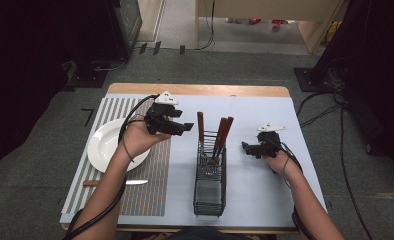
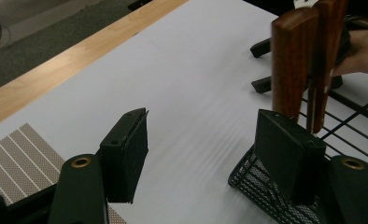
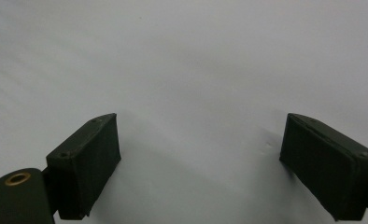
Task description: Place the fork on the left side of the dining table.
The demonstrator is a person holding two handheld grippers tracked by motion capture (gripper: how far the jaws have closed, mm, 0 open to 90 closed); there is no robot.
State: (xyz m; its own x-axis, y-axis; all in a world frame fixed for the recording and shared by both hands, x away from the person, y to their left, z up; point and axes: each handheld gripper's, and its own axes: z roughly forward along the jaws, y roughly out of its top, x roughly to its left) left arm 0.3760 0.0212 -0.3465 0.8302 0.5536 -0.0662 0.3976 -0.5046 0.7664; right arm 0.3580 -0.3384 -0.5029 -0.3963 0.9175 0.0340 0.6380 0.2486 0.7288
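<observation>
A black wire cutlery basket (image 1: 209,190) stands upright in the middle of the white table mat, holding three wooden-handled utensils (image 1: 223,134). My left gripper (image 1: 186,127) hovers just left of the basket's far end, open and empty. In the left gripper view its jaws stand wide apart, with the wooden handles (image 2: 294,60) and basket mesh (image 2: 257,182) close by the right jaw. My right gripper (image 1: 245,146) hangs open to the right of the basket, with nothing between its jaws (image 3: 201,168) but bare white mat.
A white plate (image 1: 110,145) rests on a striped placemat (image 1: 150,170) at the left. A knife (image 1: 116,183) with a wooden handle lies on the placemat below the plate. The table's wooden far edge (image 1: 200,90) borders grey carpet with cables.
</observation>
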